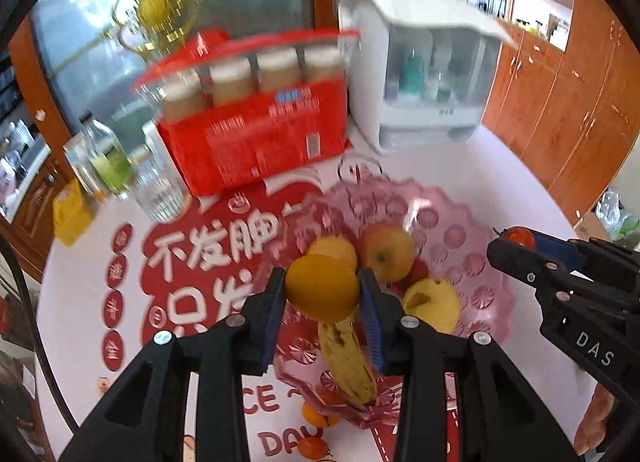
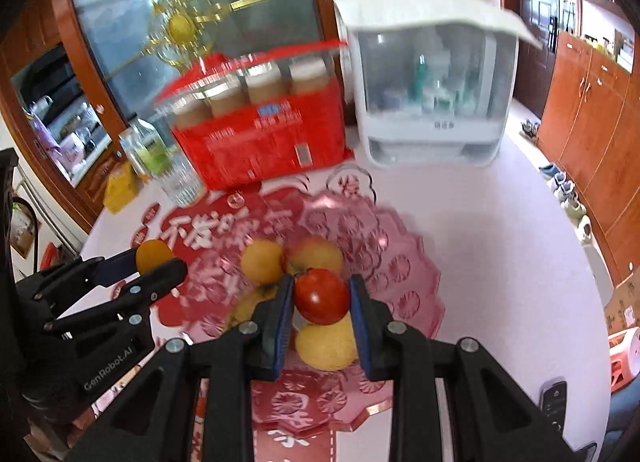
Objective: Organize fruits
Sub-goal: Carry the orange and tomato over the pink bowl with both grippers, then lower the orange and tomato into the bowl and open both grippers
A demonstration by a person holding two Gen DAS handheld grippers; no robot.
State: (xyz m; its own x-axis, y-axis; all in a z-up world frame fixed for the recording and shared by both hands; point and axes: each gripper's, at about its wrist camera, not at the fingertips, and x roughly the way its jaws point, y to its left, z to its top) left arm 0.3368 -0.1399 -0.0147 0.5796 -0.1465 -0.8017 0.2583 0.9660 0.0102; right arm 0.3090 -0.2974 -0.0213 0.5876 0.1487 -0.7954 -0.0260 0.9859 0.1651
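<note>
I am carrying one fruit in each gripper, and both are hanging over the pink glass fruit bowl (image 1: pixel 472 230), so the coming move turns on what lies straight below each set of jaws. My left gripper (image 1: pixel 322 294) is clamping an orange (image 1: pixel 322 289) between its blue pads; beneath it a spotted banana (image 1: pixel 347 358) is lying with its long axis running from the bowl's near rim toward the centre, so a straight drop would land the orange on the banana, where I judge it could roll. A second orange (image 1: pixel 334 248) and an apple (image 1: pixel 387 256) are sitting just beyond, with a yellow apple (image 1: pixel 434 304) to the right. My right gripper (image 2: pixel 322 300) is squeezing a tomato (image 2: pixel 322 296), and it is hovering directly above that same yellow apple (image 2: pixel 326 346), nearer the bowl's centre than the left one. The two grippers are working close together, so I am judging that releasing one at a time would be safer. Outside the bowl, two small orange fruits, a tangerine (image 1: pixel 316 414) and a tiny one (image 1: pixel 312 447), are waiting on the red-printed tablecloth (image 1: pixel 132 262). Farther back, well clear, are standing a red drink carton (image 1: pixel 256 142), a drinking glass (image 1: pixel 158 190) and a white cosmetics case (image 1: pixel 424 74).
</note>
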